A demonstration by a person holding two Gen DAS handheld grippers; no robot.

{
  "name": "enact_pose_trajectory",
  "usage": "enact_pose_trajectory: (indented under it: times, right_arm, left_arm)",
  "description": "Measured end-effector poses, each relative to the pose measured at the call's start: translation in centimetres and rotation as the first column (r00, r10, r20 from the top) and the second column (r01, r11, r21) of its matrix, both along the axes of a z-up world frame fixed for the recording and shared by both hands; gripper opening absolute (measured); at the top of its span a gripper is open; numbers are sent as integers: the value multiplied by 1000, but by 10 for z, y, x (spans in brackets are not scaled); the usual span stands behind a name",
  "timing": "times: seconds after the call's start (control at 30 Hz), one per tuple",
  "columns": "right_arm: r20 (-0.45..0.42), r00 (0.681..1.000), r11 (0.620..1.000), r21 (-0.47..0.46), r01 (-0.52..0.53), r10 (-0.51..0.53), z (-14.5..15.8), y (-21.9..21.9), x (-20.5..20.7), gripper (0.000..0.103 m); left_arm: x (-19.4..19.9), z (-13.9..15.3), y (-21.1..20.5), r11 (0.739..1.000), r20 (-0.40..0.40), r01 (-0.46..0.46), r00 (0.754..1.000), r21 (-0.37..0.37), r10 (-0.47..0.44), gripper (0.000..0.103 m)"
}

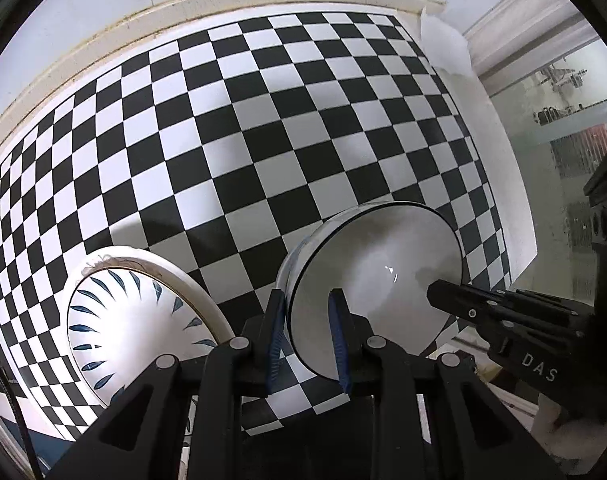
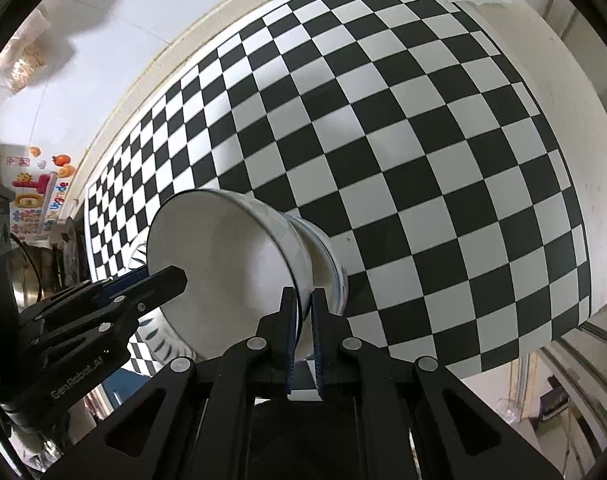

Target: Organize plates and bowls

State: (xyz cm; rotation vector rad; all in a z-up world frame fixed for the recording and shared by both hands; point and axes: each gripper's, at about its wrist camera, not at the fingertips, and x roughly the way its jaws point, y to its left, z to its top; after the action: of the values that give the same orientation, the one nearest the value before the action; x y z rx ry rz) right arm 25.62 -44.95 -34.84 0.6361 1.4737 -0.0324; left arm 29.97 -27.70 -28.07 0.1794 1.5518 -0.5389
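A white bowl with a thin dark rim (image 1: 375,280) (image 2: 223,260) is gripped from two sides over the checkered table (image 1: 263,140) (image 2: 403,160). My left gripper (image 1: 306,300) is shut on its near rim, with one blue pad inside the bowl and one outside. On the opposite rim my right gripper (image 2: 303,300) is shut; its black fingers (image 1: 455,304) reach in from the right. In the right wrist view the left gripper's fingers (image 2: 159,284) show at the bowl's far side. A second bowl with a blue band (image 2: 331,268) sits under the white one. A plate with blue leaf marks (image 1: 135,320) lies left of it.
The checkered cloth ends at a cream wall edge (image 1: 143,20) at the back. White paper (image 1: 443,44) lies at the far right corner. A glass-fronted cabinet (image 1: 563,128) stands beyond the table's right edge. Colourful stickers (image 2: 35,192) are on the wall at left.
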Motion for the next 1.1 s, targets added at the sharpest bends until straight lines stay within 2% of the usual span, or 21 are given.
enact_pose_trajectory:
  times: [0.63,1.1]
  right_arm:
    - [-43,999,1000,6,-14,14,-15,2,-9,9]
    - [-55,998,1000,10,-22,23,-18,3,-2,10]
  left_arm:
    - [-12,-15,-5,999,1,23,1000,48,-23,20]
    - [-9,-26,-5,998,-5,-2,1000,69,2,20]
